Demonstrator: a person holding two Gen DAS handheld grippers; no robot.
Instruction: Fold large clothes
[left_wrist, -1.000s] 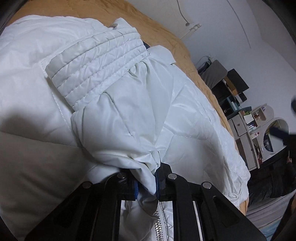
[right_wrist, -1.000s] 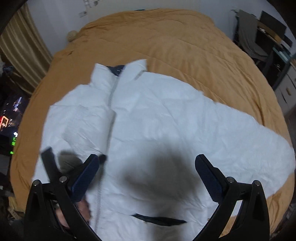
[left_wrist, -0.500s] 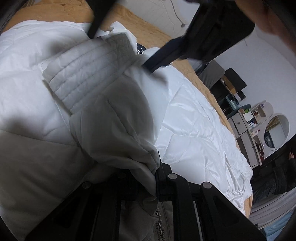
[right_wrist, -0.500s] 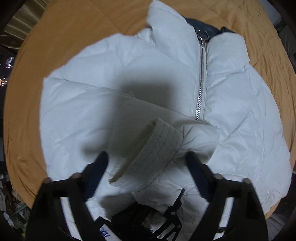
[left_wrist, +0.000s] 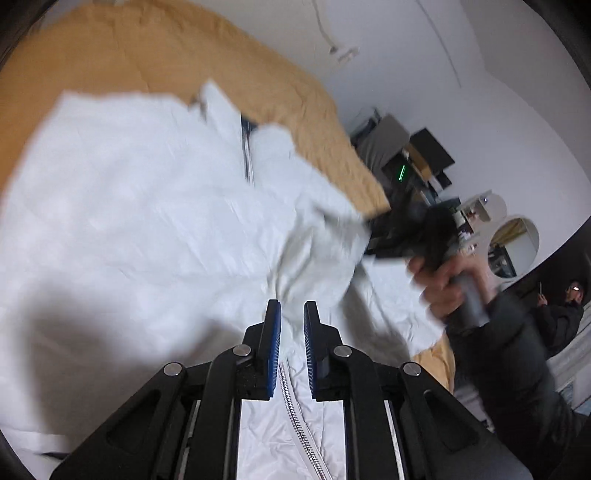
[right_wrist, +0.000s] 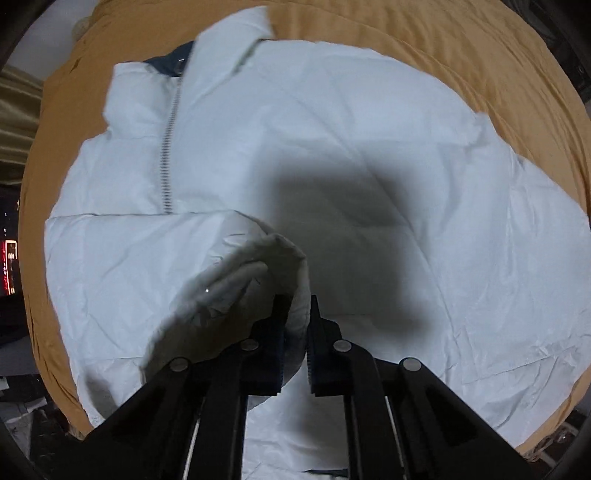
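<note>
- Lying zip-up across an orange bedspread (right_wrist: 424, 40), the white puffer jacket (right_wrist: 332, 140) fills most of both views, collar at the far end.
- Right gripper (right_wrist: 298, 332): its jaws have just been closing, and now pinch a bunched fold of the sleeve (right_wrist: 255, 266) that lies over the jacket's front.
- Left gripper (left_wrist: 291, 332): 2 blue-padded fingers (left_wrist: 274, 339) drawn close together, nothing between them, raised over the zipper (left_wrist: 295, 417).
- At right in the left view, a hand (left_wrist: 448, 284) holds the other gripper at the jacket's edge.
</note>
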